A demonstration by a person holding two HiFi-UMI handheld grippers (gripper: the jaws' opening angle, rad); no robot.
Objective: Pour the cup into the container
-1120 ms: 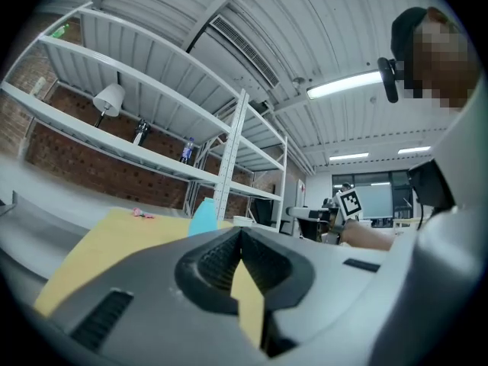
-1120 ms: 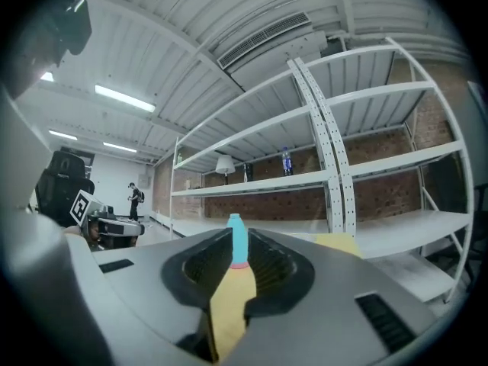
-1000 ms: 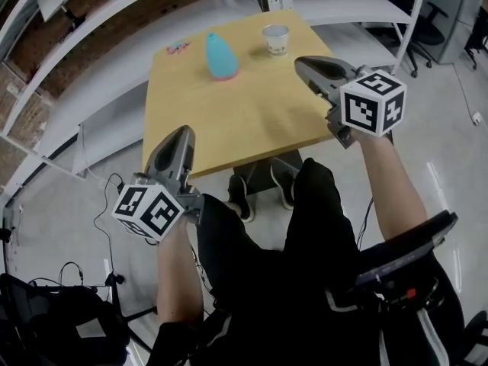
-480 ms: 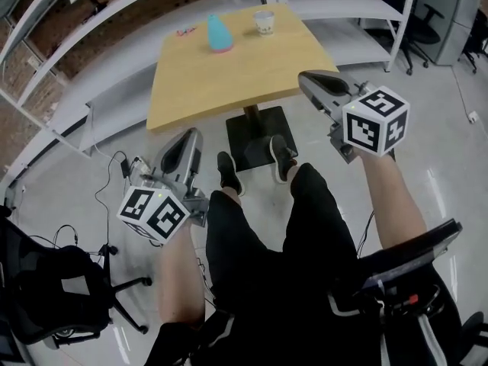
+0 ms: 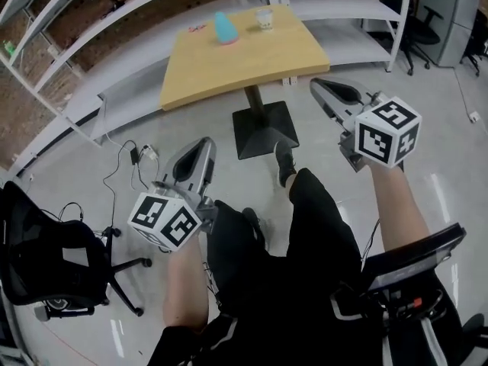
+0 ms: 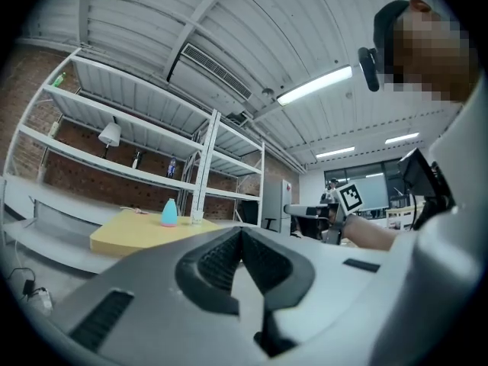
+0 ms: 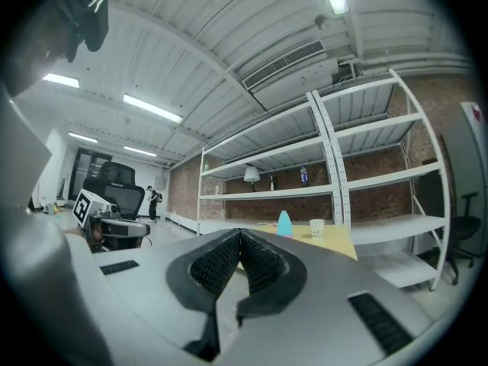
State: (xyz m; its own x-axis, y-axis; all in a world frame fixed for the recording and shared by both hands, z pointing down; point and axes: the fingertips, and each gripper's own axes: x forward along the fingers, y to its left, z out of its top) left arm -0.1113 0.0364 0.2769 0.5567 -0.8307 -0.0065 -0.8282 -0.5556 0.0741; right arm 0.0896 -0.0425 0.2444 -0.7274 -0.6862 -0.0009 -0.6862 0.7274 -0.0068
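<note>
**A:** How do the two grippers stand?

**B:** The left gripper [image 5: 203, 143] has its jaws pressed together, the ribbed pads meeting at the tip, with nothing between them. The right gripper [image 5: 321, 86] is clenched in the same way and is just as empty. Both point out ahead of the seated person, one on either side of the person's legs [image 5: 305, 197].

**A:** And the cup?

**B:** The cup [image 5: 264, 18] is small and white. It stands upright on the wooden table [image 5: 252, 63], well ahead of both grippers and touched by neither. Seen along the right gripper's jaws, it stands far off to the right of the tips. Seen along the left gripper's jaws, it sits to the left of them.

**A:** The container?

**B:** A rounded teal thing [image 5: 226, 27] stands near the cup on the left gripper's side, the two close but apart. That is probably the container, though at this range its opening cannot be made out.

**A:** What lies between the grippers and the table?

**B:** Grey floor [image 5: 427, 128] and the table's black base plate [image 5: 263, 128], which sits ahead of the gap between the grippers. Out beyond the left gripper stands a black office chair [image 5: 46, 258]. Past the table, white shelving [image 5: 343, 2] runs along a brick wall.
</note>
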